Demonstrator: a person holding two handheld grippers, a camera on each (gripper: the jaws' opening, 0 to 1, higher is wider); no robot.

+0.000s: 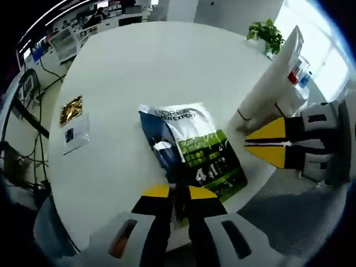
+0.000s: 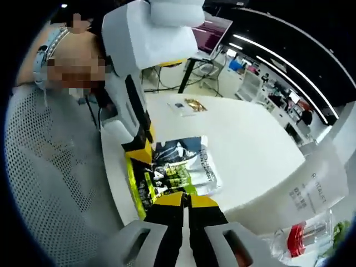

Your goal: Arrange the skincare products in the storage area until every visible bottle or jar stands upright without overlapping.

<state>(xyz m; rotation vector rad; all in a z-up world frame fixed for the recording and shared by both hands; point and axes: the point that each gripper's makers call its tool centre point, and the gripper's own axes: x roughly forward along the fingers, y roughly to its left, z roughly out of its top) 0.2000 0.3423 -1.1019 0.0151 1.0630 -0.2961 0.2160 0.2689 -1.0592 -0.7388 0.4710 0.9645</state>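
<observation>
A: Why pin the packet (image 1: 189,153) flat on the tabletop (image 1: 139,72)?

B: Left gripper (image 1: 178,193) seems clenched on its near edge, probably to lift it upright.

A: And the right gripper (image 2: 186,200)?

B: Jaws closed at the opposite edge; whether they actually pinch it, I can't tell.

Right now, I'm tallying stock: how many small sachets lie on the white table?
2: a gold sachet and a pale sachet with a dark label, side by side near the table edge, apart from the green pack. The white bag may hide more.
</observation>
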